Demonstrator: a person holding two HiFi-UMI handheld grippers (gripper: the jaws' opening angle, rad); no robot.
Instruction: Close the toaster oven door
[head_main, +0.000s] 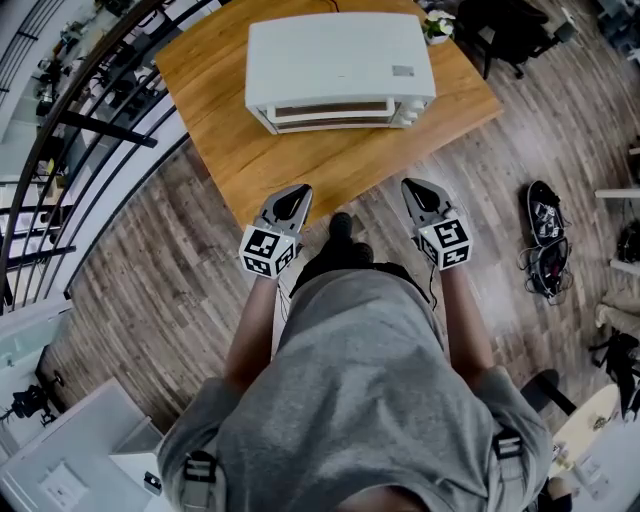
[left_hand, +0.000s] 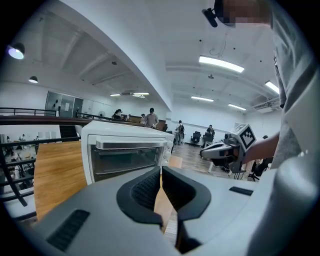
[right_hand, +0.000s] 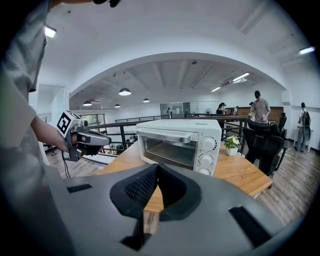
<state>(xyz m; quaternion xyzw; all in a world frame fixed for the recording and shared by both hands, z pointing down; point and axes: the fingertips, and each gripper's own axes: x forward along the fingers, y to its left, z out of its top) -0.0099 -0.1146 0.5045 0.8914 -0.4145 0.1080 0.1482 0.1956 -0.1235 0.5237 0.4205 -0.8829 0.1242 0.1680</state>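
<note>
A white toaster oven (head_main: 340, 70) stands on the wooden table (head_main: 260, 160), its glass door (head_main: 330, 112) up against the front, with the handle (right_hand: 165, 134) along the top. My left gripper (head_main: 298, 190) hovers by the table's near edge, shut and empty, well short of the oven. My right gripper (head_main: 412, 185) hangs level with it, also shut with nothing held. In the left gripper view the oven (left_hand: 127, 152) sits beyond the shut jaws of the left gripper (left_hand: 161, 172). The right gripper view shows the oven (right_hand: 180, 145) past the right gripper (right_hand: 157, 170).
A small potted plant (head_main: 437, 28) stands at the table's far right corner. A black railing (head_main: 90, 120) runs along the left. Shoes (head_main: 545, 235) lie on the wooden floor to the right. An office chair (right_hand: 265, 142) is beside the table. People stand in the background.
</note>
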